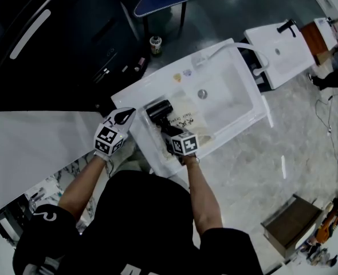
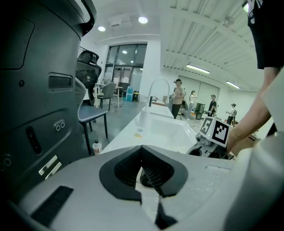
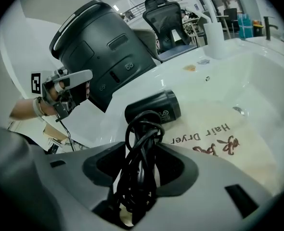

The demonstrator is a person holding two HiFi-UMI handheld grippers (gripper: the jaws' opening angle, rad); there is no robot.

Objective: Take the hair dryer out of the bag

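While left hand-held gripper [image 1: 125, 116] hovers clenched, right hand-held gripper [image 3: 141, 146] tilted down, loose around hair dryer [image 3: 154, 110] cord [image 3: 138, 170].

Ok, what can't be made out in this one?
- Right gripper view: whether the right gripper presses its pads on the cord; the bundle covers them.
- Head view: the bag opening, under the hair dryer and that gripper.
- Head view: small objects on the sink rim, too small to name.
- Left gripper view: the bag, behind the body of the left gripper.
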